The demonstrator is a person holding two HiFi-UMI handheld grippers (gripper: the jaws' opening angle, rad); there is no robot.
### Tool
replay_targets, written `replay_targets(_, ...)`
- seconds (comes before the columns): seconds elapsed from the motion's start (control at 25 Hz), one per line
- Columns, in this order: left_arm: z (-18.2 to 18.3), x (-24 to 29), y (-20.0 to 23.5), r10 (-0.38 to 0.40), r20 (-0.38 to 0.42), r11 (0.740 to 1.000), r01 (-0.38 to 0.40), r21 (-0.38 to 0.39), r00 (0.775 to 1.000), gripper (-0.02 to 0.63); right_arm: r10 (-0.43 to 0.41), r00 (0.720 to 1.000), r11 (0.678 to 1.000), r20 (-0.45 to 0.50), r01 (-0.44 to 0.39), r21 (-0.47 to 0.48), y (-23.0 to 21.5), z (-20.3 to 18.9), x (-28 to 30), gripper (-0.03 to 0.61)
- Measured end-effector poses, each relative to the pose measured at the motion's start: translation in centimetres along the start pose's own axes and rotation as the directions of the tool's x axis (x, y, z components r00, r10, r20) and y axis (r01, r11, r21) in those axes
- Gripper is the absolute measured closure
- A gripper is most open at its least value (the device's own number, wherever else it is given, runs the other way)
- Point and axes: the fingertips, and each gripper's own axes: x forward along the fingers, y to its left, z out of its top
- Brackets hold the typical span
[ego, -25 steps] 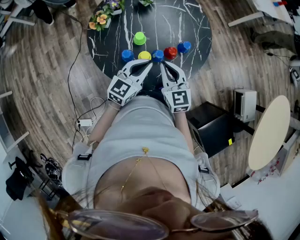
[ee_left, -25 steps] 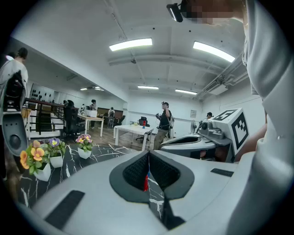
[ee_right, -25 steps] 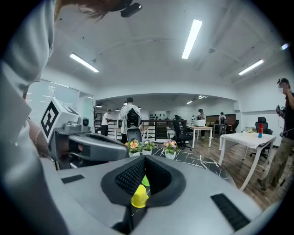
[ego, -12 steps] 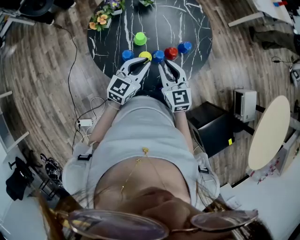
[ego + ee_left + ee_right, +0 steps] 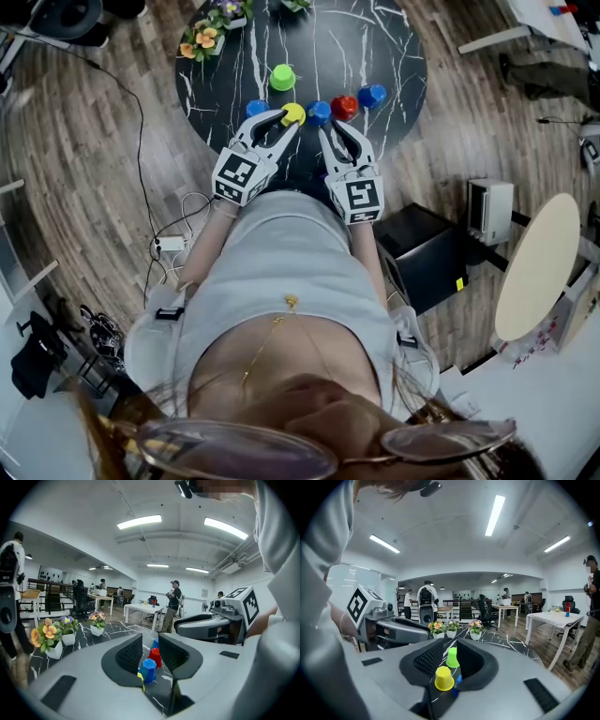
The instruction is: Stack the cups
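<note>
Hovering at the near edge of the black marbled table (image 5: 375,47), I have the left gripper (image 5: 150,654) and the right gripper (image 5: 451,660) side by side. Both have just been opening, and their jaws stand partly apart with nothing pressed between the pads. The cups are not stacked yet. The yellow cup (image 5: 294,113), a blue cup (image 5: 319,112) and the red cup (image 5: 343,106) stand in a tight row just ahead of my fingertips, with the green cup (image 5: 282,77) farther back. My worry is the narrow gap: pushed forward like this, a jaw tip could shove the yellow cup or clip its blue neighbour and topple the row, or my two grippers could bump. I can read no brand or lettering; only the square marker patterns (image 5: 240,176) on the grippers' cubes show.
</note>
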Motion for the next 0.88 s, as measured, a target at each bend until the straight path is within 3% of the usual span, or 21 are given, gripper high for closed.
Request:
replay_targets(0.48,-2.4,-0.3,3.8,0.093,-0.076,0.996,-0.093,-0.001,0.993,0.495,-0.012,0.999,1.0,-0.035,0.011,-0.023,-0.5,-0.4,0.9,0.503)
replay_targets(0.88,-6.7,-0.5,6.9,0.175,-0.192,0.985,-0.173,0.025,0.966,0.471,-0.034,0.998,0.999,-0.048,0.033,-0.022,-1.3,-0.7,0.7,0.503)
